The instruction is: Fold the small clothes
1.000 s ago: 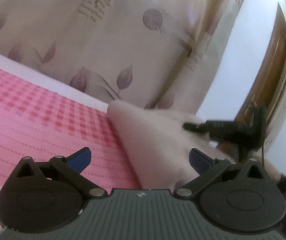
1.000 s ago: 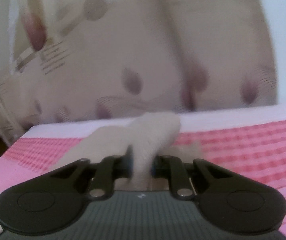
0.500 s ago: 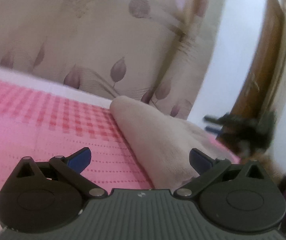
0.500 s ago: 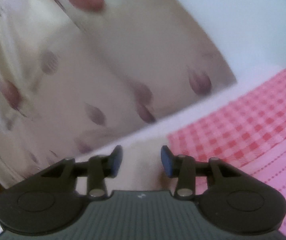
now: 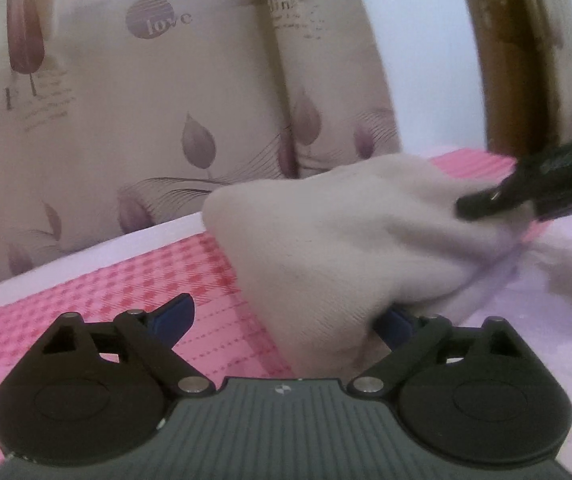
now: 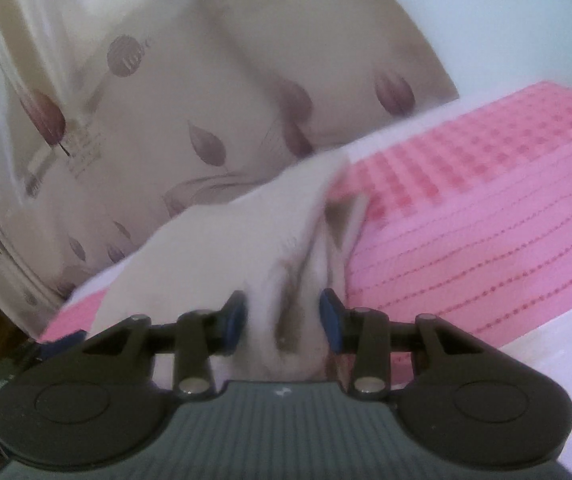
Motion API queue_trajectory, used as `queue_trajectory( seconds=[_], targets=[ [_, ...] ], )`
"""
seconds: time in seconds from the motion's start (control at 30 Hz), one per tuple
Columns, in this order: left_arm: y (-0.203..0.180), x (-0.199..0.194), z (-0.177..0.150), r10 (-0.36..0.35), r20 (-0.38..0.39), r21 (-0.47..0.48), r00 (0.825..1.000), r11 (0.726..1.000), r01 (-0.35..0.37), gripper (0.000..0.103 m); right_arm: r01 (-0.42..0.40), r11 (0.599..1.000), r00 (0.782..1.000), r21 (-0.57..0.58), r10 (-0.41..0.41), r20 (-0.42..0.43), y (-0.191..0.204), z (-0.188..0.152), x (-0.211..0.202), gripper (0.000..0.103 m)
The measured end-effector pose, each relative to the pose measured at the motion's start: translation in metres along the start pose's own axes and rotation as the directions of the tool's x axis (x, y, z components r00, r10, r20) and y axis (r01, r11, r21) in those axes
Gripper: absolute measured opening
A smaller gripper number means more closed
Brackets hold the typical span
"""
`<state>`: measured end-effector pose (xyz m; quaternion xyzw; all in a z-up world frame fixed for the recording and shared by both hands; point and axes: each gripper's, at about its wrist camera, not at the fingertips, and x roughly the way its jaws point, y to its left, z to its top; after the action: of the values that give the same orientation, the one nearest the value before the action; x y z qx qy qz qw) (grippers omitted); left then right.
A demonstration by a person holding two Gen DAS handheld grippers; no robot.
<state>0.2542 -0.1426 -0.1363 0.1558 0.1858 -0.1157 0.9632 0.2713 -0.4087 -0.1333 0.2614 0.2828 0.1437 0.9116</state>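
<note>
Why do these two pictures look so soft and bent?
Left wrist view: the beige garment and right gripper are smeared by motion. Right wrist view: the leaf-print curtain is blurred, and the pink checked bedcover curves from fisheye distortion.

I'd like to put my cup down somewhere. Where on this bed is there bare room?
Bare pink checked bedspread lies right of the beige garment, and another stretch to its left, below the leaf-print curtain. Crowded around the garment, where both grippers work.
</note>
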Motion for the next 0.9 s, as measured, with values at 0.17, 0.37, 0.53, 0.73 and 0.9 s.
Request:
queue_trajectory(
  seconds=[0.17,0.37,0.53,0.73,0.9],
  targets=[
    [0.027,-0.008,-0.016,0.102,-0.115,-0.074,0.988,0.991,-0.111,0.095,-0.010,0.999,0.999,0.031,0.011,-0.042,-0.006,-0.002,0.002,0.042],
    [0.044,-0.031,-0.028,0.089,-0.109,-0.120,0.990,0.988,-0.102,0.096,0.002,0.997,0.996,-0.071,-0.008,-0.092,0.013,-0.007,0.002,0.042],
    [0.046,-0.064,-0.021,0.036,0.030,-0.126,0.999,0.992,-0.032,0.099,-0.061,0.997,0.998,0.049,0.061,-0.006,-0.002,0.003,-0.020,0.042],
    [0.053,-0.053,0.024,-0.043,0.129,-0.232,0.991,0.970,0.072,0.099,-0.129,0.992,0.985,0.007,0.127,0.119,0.015,0.029,-0.041,0.042],
    [0.043,-0.006,0.025,-0.092,0.137,-0.271,0.986,0.954,0.127,0.088,-0.092,0.962,0.996,-0.256,0.086,-0.037,0.056,0.014,0.004,0.038]
  ],
)
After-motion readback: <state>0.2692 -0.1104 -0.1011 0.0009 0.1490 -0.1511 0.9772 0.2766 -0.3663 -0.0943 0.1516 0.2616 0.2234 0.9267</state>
